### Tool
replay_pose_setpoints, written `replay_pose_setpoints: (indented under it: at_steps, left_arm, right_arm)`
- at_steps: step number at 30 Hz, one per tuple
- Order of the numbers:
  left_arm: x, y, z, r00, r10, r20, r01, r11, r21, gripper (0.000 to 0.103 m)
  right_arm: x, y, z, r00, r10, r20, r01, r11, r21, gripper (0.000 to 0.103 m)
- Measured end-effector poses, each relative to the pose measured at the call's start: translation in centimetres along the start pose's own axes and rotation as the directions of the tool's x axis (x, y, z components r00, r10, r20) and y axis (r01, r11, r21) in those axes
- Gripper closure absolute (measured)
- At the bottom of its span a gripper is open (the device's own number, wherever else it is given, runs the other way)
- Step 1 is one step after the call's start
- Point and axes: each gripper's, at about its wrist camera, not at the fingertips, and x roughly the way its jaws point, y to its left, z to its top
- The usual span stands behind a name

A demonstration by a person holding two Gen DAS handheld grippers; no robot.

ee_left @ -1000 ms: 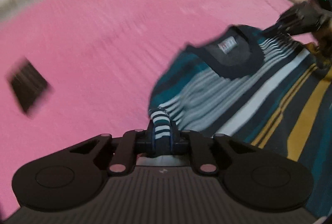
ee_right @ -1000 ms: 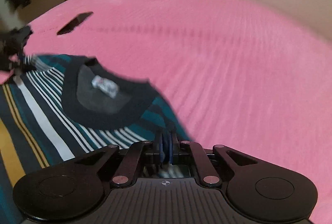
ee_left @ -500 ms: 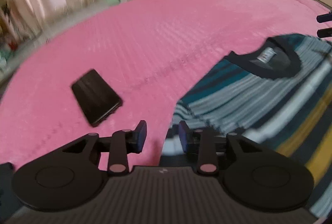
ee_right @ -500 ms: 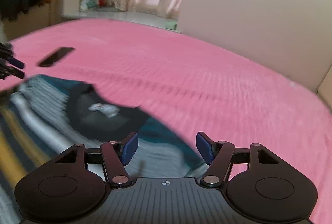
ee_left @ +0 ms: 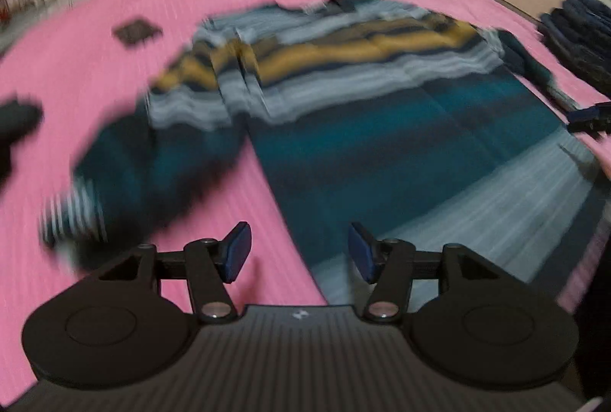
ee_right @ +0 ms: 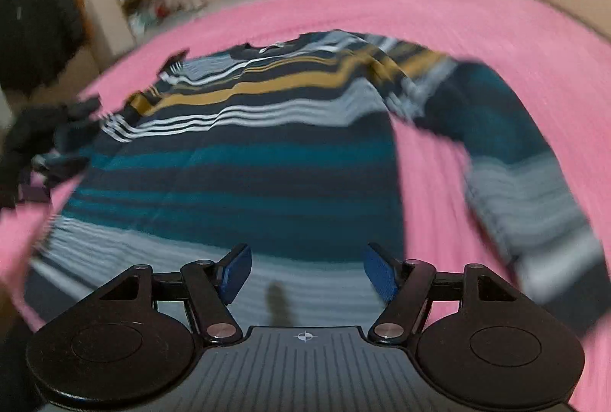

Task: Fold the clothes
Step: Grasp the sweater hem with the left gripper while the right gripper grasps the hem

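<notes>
Lying flat: striped knit sweater (ee_right: 267, 152) on ribbed pink bedspread (ee_right: 496, 41).

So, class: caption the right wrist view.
Open right gripper above striped sweater spread on pink bedspread.

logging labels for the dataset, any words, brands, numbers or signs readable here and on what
No readable text anywhere.
Left gripper body: small white emblem, no letters.
Right gripper body: small crosshair mark, no letters.
Striped sweater: too blurred to show any label.
</notes>
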Motion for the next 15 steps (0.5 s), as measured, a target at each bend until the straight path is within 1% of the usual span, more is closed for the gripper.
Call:
replay_pose_setpoints:
  at_steps: [1,2,4,6,8,10,11,12,14,15]
  left_arm:
    - [-0.8,-0.4,-1.8,1.0,0.013,-0.011,-0.013,0.999,-0.033,0.051]
    - [-1.3,-0.4,-3.2,1.0,0.01,-0.024,-0.012,0.996,-0.088,0.051]
    - [-1.8,0.1,-5.8,0.997,-0.064,-0.033,0.055,0.973,-0.222,0.051]
    - [-1.7,0.3,-7.4,0.993,-0.116,-0.018,0.105,0.944,-0.313,0.051]
    - [-1.6,0.2,-8.0,0.988,-0.153,0.007,0.145,0.921,-0.362,0.05]
    - [-1.5,0.0,-7.9,0.984,-0.176,0.014,0.167,0.905,-0.39,0.05]
    - [-1.3,-0.2,-7.7,0.982,-0.19,0.009,0.178,0.903,-0.39,0.054]
    - [-1.2,-0.6,-7.4,0.977,-0.211,-0.001,0.196,0.907,-0.372,0.067]
    - [-0.8,-1.5,-7.1,0.974,-0.224,-0.027,0.202,0.917,-0.344,0.083]
    - [-0.6,-1.8,-7.1,0.975,-0.218,-0.037,0.194,0.924,-0.331,0.085]
  right_arm:
    - [-1.0,-0.6,-1.2,1.0,0.001,-0.015,-0.001,1.0,0.027,0.035]
    - [-1.9,-1.1,-2.3,1.0,0.002,-0.027,-0.001,0.999,0.048,0.035]
    - [-2.8,-2.0,-3.9,0.999,0.015,-0.043,-0.011,0.997,0.081,0.035]
    - [-3.1,-2.5,-4.9,0.998,0.027,-0.06,-0.021,0.995,0.102,0.035]
    - [-3.2,-3.0,-5.4,0.998,0.039,-0.058,-0.032,0.992,0.126,0.035]
    - [-3.3,-3.8,-5.5,0.996,0.072,-0.042,-0.063,0.979,0.196,0.035]
    - [-3.2,-4.1,-5.5,0.995,0.089,-0.035,-0.079,0.971,0.227,0.035]
    - [-3.1,-4.3,-5.3,0.995,0.099,-0.032,-0.088,0.967,0.241,0.035]
    - [-3.0,-4.3,-5.3,0.994,0.101,-0.031,-0.09,0.966,0.244,0.035]
    - [-3.1,-4.4,-5.4,0.995,0.092,-0.034,-0.081,0.966,0.246,0.054]
